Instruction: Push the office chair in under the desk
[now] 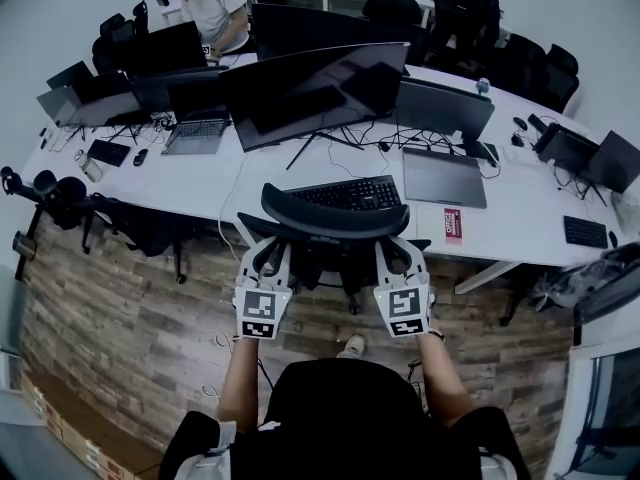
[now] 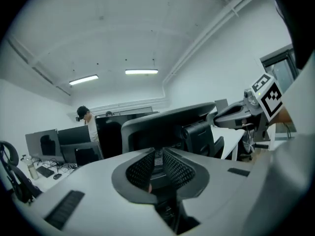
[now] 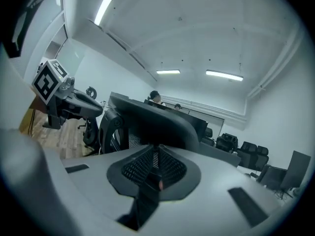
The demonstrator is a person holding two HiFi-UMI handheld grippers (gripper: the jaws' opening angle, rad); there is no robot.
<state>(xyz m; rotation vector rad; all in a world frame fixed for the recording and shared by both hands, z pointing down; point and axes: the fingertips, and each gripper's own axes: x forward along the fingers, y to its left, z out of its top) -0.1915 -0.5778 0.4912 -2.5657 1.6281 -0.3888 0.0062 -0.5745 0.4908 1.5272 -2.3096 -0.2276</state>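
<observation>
Trouble is starting with the black office chair with the curved headrest (image 1: pixel 335 215), which is standing just on the near side of the long white desk (image 1: pixel 520 230), its back facing the person and its seat, as I am judging it, not yet tucked under. A chair of this kind is probably swivelling freely, so an uneven shove is risking a turn that sends one side into the desk edge rather than beneath it. The white left gripper (image 2: pixel 157 157) and white right gripper (image 3: pixel 156 154) are flanking the chair back just below the headrest, each with its jaws drawn almost together and nothing showing pinched between the pads. Blunt closed tips pressing on a curved frame are inviting a slip off to the side. Whether the tips are touching the chair I cannot tell. Farther out, a black keyboard (image 1: pixel 350 194) is lying close to the desk's near edge and a wide black monitor (image 1: pixel 310 93) is standing behind it, so too hard a push is threatening to jolt both.
</observation>
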